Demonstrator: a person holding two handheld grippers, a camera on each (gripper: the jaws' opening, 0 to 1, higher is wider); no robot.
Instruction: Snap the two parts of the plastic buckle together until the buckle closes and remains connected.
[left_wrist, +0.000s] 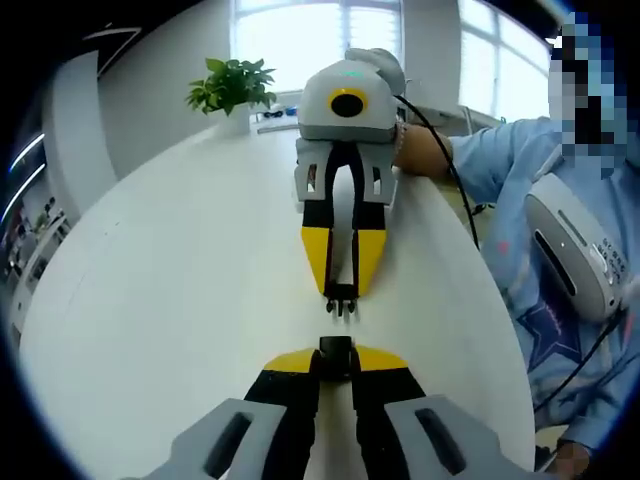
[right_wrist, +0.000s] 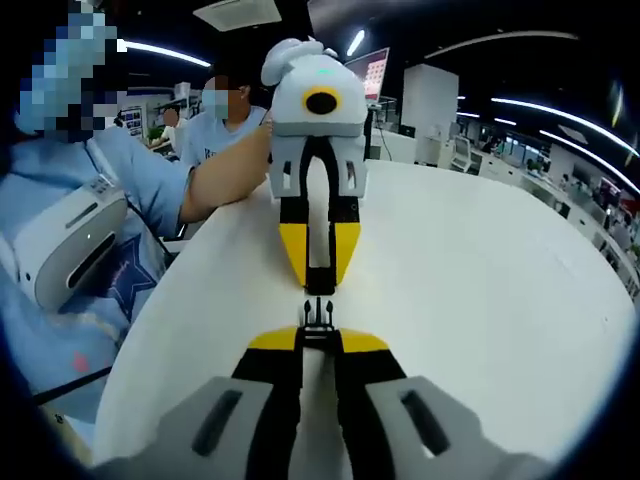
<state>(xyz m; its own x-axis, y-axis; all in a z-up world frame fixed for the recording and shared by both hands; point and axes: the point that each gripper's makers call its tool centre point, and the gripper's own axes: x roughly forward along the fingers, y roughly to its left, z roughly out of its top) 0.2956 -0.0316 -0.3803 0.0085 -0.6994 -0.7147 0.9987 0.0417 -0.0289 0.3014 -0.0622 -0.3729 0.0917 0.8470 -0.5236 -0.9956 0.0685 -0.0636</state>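
Black plastic is pinched in both tools: the left gripper (left_wrist: 335, 357), with yellow-tipped jaws pressed together, holds the boxy socket half of the buckle (left_wrist: 335, 352), and the right gripper (right_wrist: 318, 338), likewise closed, holds the pronged half of the buckle (right_wrist: 318, 313). In the left gripper view the pronged piece is seen at the tip of the opposing tool, its prongs pointing toward the socket with a narrow gap between them; in the right gripper view the socket half appears at the far tool's tip, just beside the prongs. The two halves are held nose to nose above the round white table (left_wrist: 180, 280), apparently so that the prongs can be driven straight into the socket mouth. The closure is judged not yet made. A potted green plant (left_wrist: 232, 88) stands at the table's far edge, and a person in a light blue shirt (left_wrist: 530, 170) is seen alongside.
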